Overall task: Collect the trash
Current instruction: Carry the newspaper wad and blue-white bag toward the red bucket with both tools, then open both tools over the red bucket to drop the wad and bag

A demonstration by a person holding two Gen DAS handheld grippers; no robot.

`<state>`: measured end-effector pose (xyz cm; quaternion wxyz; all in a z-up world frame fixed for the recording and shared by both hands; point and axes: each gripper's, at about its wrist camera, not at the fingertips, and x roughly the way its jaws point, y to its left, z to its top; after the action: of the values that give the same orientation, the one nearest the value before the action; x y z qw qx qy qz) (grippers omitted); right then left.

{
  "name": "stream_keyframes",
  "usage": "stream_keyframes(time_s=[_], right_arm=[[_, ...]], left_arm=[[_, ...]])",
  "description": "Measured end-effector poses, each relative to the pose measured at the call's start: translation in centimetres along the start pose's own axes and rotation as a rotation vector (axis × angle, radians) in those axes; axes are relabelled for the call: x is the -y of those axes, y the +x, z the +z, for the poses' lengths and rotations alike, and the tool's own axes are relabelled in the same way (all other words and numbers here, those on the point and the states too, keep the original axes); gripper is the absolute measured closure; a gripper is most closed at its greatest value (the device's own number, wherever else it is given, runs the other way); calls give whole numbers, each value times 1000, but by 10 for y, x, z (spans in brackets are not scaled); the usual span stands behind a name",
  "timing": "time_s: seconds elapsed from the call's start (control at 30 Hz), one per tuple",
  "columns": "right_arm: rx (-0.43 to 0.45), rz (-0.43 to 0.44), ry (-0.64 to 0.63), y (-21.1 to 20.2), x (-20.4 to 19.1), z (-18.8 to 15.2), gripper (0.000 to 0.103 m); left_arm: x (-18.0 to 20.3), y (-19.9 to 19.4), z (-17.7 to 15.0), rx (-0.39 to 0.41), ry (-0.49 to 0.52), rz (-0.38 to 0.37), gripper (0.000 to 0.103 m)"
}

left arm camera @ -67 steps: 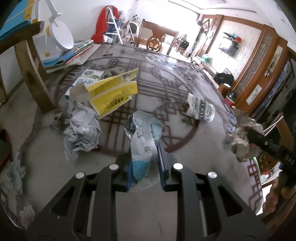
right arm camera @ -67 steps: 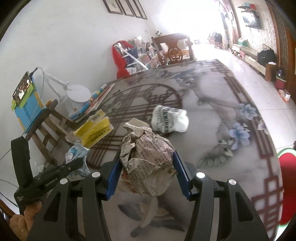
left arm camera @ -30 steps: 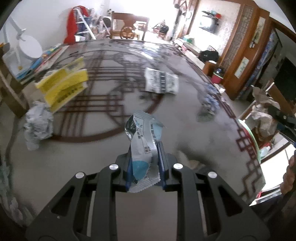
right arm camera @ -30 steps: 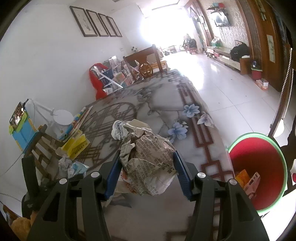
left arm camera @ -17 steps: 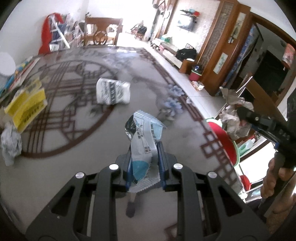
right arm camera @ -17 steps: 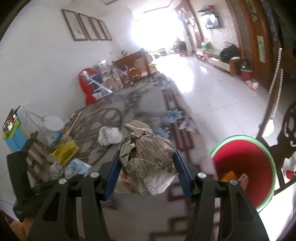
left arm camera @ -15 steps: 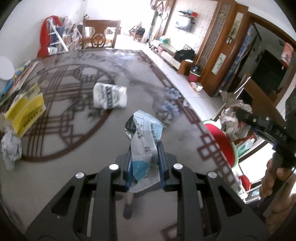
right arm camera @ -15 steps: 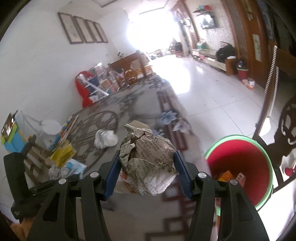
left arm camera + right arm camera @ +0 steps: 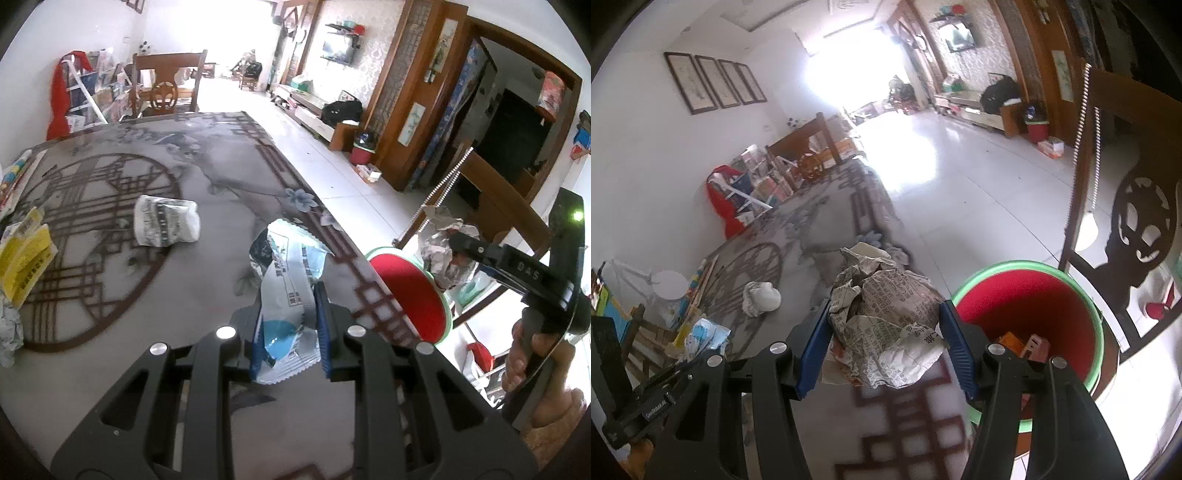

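Left wrist view, left to right: yellow flattened box (image 9: 26,254) at 9 o'clock on the table (image 9: 207,206), crumpled grey paper (image 9: 8,334) just below it at the edge, white printed wrapper (image 9: 166,220) toward 10 o'clock. Left gripper (image 9: 290,325) at centre-bottom, jaws narrow, clamped on a blue-white snack packet (image 9: 286,284) that sticks up between the pads. Red bin (image 9: 410,295) with green rim at 3 o'clock, just past the table edge. Right gripper (image 9: 443,254) beyond it, carrying a newspaper ball (image 9: 441,245), a hand (image 9: 532,354) on the handle.

Right wrist view: left gripper (image 9: 698,354) with the packet (image 9: 707,334) at 8 o'clock, wrapper (image 9: 761,297) on the table at 9 o'clock, right gripper (image 9: 884,341) at centre with the newspaper ball (image 9: 886,317) between the blue pads, both touching it, so medium-wide and holding. Bin (image 9: 1027,302) at 3 o'clock, some trash already inside.

Step, as I judge it: carrying both pieces to the bin, drop not yet made. The ball sits beside the rim, not over the opening. Next move calls for shifting the right gripper over the bin mouth, then releasing; the packet follows. Several pieces left on the table.
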<state>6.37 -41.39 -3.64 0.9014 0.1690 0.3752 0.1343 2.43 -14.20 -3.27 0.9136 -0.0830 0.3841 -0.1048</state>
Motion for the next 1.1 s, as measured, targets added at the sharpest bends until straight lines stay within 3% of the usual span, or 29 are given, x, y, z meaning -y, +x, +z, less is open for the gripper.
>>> stream_keyframes(time_s=[0.23,0.4,0.5,0.57,0.67,0.93,1.0,1.07,1.1], right_arm=[[-4,-63,59,-2,29,13,46],[-44,-90,190,5,65,17,46],[-46,-128,252,4,78,16,37],[-41,-163,281,4,83,17,25],[2,-184,320,-5,85,18,22],[316,-327,402,-63,95,18,12],[363,-337,434,-72,103,17,12],[385,-355,451,-76,108,17,11],[378,-357,451,-74,110,19,11]], left_arm=[[33,18,-2,-43,77,-58,81],[51,31,-2,-73,85,-110,81],[58,35,0,-77,103,-119,81],[63,41,1,-84,111,-124,81],[83,52,2,-97,159,-137,81],[143,92,10,-154,222,-263,80],[159,105,12,-170,243,-290,71],[171,110,13,-169,264,-299,45],[174,111,14,-165,274,-304,41]])
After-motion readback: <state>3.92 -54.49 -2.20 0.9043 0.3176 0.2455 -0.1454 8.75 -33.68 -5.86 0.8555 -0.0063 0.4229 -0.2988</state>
